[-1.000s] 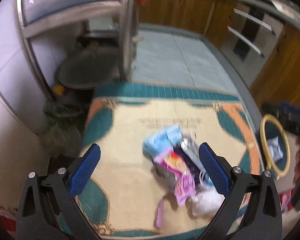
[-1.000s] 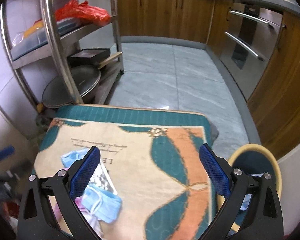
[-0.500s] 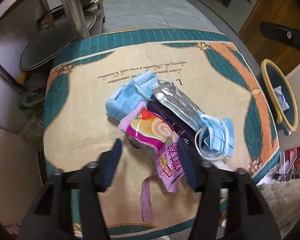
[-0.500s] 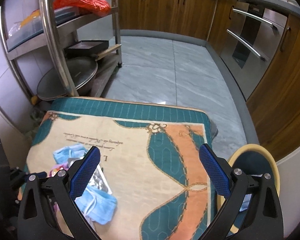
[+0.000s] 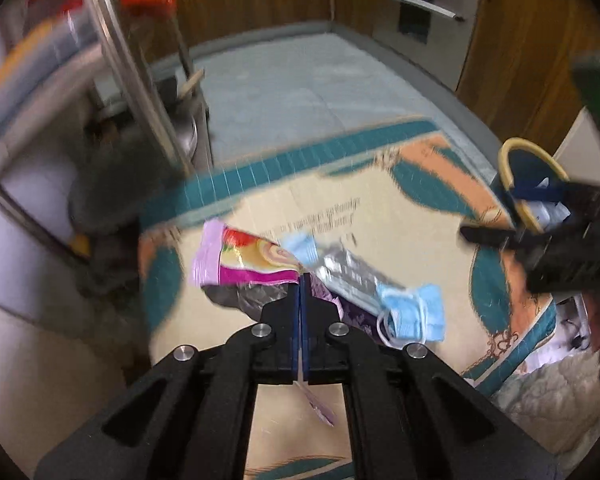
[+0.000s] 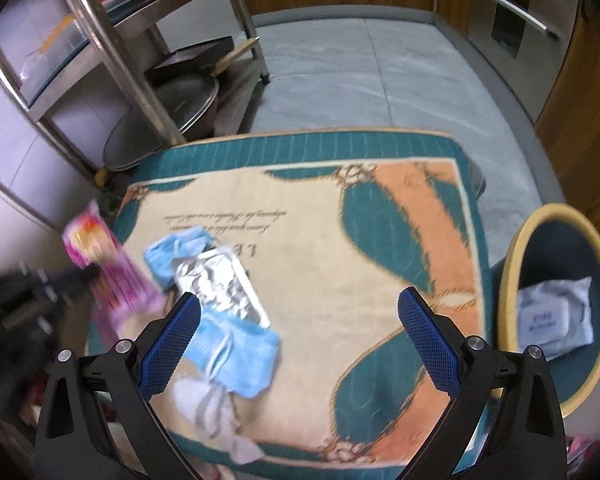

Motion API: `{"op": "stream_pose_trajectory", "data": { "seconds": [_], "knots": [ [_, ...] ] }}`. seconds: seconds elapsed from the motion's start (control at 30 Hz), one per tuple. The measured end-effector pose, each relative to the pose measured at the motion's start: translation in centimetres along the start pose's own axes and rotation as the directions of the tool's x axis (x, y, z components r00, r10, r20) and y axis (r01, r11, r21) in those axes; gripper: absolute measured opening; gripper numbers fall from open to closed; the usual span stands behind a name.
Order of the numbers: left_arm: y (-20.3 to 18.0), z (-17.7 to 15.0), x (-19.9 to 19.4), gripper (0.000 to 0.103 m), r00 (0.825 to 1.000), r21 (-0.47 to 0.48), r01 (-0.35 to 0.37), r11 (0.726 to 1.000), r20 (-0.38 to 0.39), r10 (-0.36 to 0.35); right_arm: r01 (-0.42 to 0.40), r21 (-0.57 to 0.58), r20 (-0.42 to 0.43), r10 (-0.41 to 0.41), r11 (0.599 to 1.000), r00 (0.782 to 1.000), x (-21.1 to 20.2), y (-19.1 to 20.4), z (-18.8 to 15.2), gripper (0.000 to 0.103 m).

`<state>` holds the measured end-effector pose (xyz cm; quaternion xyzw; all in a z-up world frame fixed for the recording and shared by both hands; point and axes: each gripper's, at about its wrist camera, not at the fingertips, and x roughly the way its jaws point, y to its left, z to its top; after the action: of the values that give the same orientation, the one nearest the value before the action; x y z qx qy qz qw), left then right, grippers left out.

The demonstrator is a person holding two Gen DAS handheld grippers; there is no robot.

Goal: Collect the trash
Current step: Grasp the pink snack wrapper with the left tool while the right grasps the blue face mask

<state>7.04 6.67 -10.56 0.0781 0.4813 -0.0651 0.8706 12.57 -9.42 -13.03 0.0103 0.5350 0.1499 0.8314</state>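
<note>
Since half a second ago our left tool [image 5: 301, 280] has snapped together on the pink snack wrapper [image 5: 244, 264], lifting it off the tabletop [image 6: 320, 220] for binning. Our right tool [image 6: 298, 320] hangs spread, empty, with the blue face mask [image 6: 236, 352] and foil pouch [image 6: 220, 280] beneath its left finger and the bin [image 6: 512, 264] just right.

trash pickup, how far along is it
Done: one white wipes pack lies in the yellow-rimmed bin. In hand: the left hand-held gripper is shut on the pink snack wrapper, lifted off the mat. Left: two blue masks, a foil packet and white tissue. The right hand-held gripper is open, empty.
</note>
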Motion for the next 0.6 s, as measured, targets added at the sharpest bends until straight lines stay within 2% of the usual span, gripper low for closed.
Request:
{"op": "stream_pose_trajectory", "data": {
  "seconds": [0.17,0.23,0.3,0.4,0.6],
  "knots": [
    [0.5,2.2,-3.0,0.000,0.996,0.074,-0.046,0.996,0.074,0.040,0.013,-0.050,-0.001,-0.013,0.999,1.000,0.3,1.8,-2.0,0.098],
    [1.1,1.9,-3.0,0.000,0.996,0.046,-0.037,0.998,0.085,0.033,0.023,-0.070,0.005,-0.023,0.997,1.000,0.6,2.5,-2.8,0.097],
    [1.9,1.6,-2.0,0.000,0.998,-0.035,0.020,0.999,0.061,-0.018,0.019,-0.087,0.008,-0.018,0.996,1.000,0.9,3.1,-3.4,0.096],
    [1.5,2.3,-1.9,0.000,0.996,-0.030,0.021,0.999,0.085,-0.018,0.028,-0.135,0.016,-0.026,0.990,1.000,1.4,4.1,-3.7,0.095],
    [2.1,2.5,-1.2,0.000,0.996,-0.049,0.027,0.998,0.081,-0.023,0.005,-0.224,-0.004,-0.006,0.974,1.000,2.7,6.2,-4.7,0.076]
  ]
}}
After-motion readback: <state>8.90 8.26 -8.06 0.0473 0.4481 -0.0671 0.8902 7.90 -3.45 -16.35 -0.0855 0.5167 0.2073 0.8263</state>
